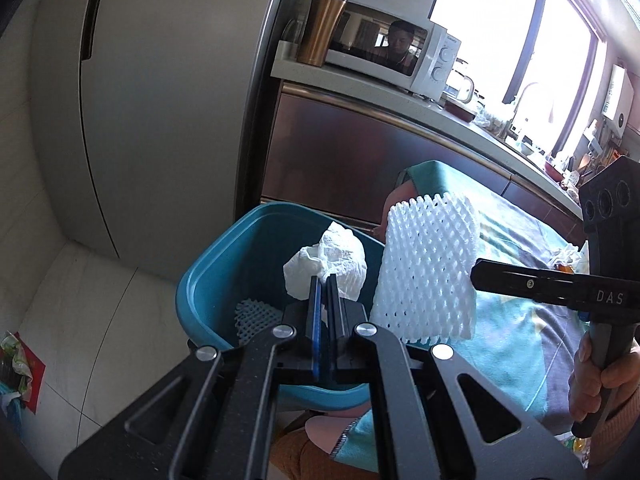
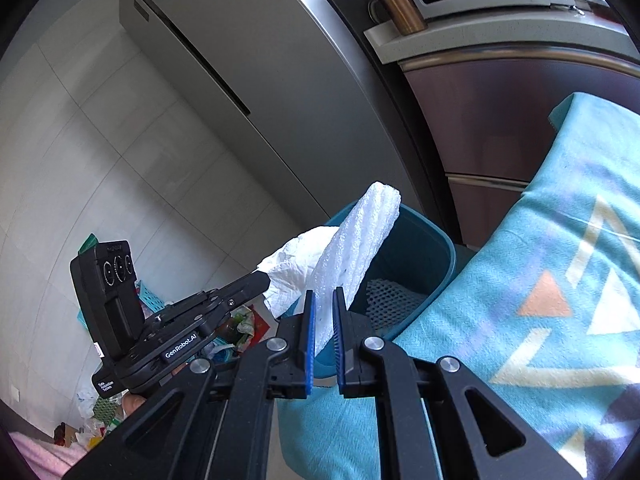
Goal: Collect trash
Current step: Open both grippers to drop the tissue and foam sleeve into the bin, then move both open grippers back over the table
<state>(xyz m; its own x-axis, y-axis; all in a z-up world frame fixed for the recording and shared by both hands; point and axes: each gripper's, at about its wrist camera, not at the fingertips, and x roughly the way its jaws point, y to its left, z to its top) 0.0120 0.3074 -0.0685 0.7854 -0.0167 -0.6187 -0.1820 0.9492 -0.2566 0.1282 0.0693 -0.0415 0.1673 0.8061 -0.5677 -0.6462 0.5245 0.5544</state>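
A teal plastic bin (image 1: 224, 264) stands on the floor beside the table; a piece of white foam netting (image 1: 256, 316) lies inside it. My left gripper (image 1: 325, 280) is shut on a crumpled white tissue (image 1: 332, 260), held above the bin's opening. My right gripper (image 2: 323, 296) is shut on a white foam mesh sleeve (image 2: 356, 236), which hangs over the bin's (image 2: 424, 248) near rim. In the left wrist view the foam mesh sleeve (image 1: 428, 264) sits just right of the tissue, with the right gripper (image 1: 476, 276) entering from the right. In the right wrist view the tissue (image 2: 296, 268) shows behind the sleeve.
A grey refrigerator (image 1: 160, 100) stands behind the bin. A counter (image 1: 400, 96) carries a microwave (image 1: 388, 48) and a copper tumbler (image 1: 320, 26). A teal patterned tablecloth (image 2: 540, 280) hangs at the right. Loose trash (image 2: 236, 328) and a blue basket lie on the tiled floor at left.
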